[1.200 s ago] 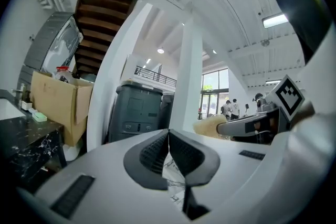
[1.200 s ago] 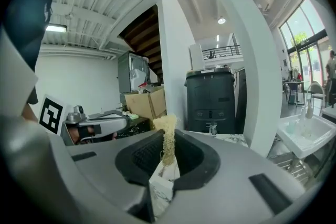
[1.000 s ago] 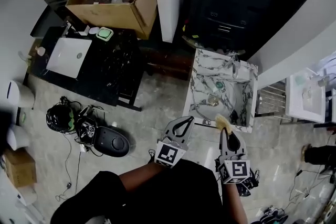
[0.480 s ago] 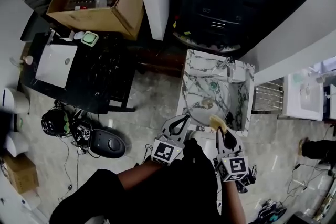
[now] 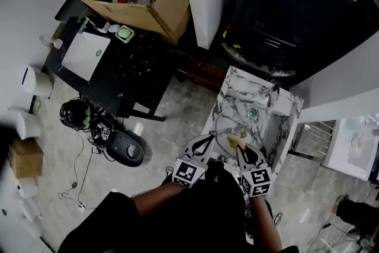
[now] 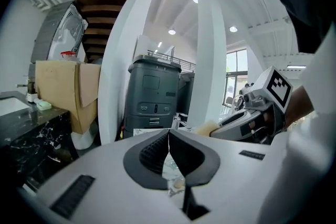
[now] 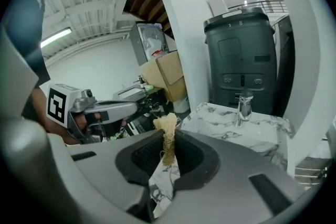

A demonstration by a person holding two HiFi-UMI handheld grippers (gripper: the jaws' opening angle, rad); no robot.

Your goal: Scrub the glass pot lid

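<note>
The left gripper (image 5: 209, 139) pinches the rim of the glass pot lid (image 5: 251, 122), while the right gripper (image 5: 239, 148), just beside it, clamps a yellow sponge (image 5: 233, 140) against the lid.

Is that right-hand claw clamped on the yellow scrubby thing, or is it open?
Shut on it. The right gripper presses its jaws on both sides of the yellow scrubber, whose frayed tip pokes out beyond them.

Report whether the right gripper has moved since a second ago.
Yes. Against the white marble sink, the right gripper and its yellow sponge went from the near rim inward and left, over the round glass pot lid.
</note>
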